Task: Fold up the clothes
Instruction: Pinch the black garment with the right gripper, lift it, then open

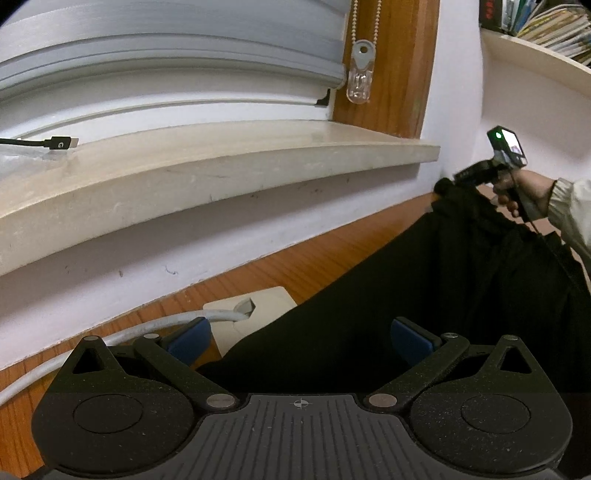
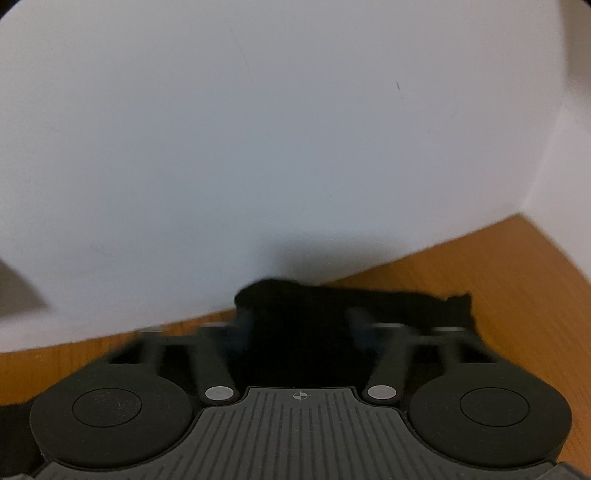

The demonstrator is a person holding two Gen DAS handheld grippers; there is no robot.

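A black garment (image 1: 424,288) is spread over the wooden table (image 1: 303,258), running from my left gripper toward the far right corner by the wall. My left gripper (image 1: 300,341) is open, its blue pads (image 1: 188,343) wide apart, with the garment's near edge lying between them untouched. In the left wrist view, a hand (image 1: 517,188) holds my right gripper (image 1: 452,181), which pinches a raised, bunched corner of the garment. The right wrist view is blurred. There, my right gripper (image 2: 299,325) has dark cloth (image 2: 295,306) bunched between its narrowed fingers, close to the white wall.
A stone window sill (image 1: 221,166) juts out above the table, with a black plug (image 1: 61,143) on it. A white cable (image 1: 147,325) runs into a beige outlet plate (image 1: 258,306) in the tabletop beside my left gripper. A shelf of books (image 1: 546,26) hangs at top right.
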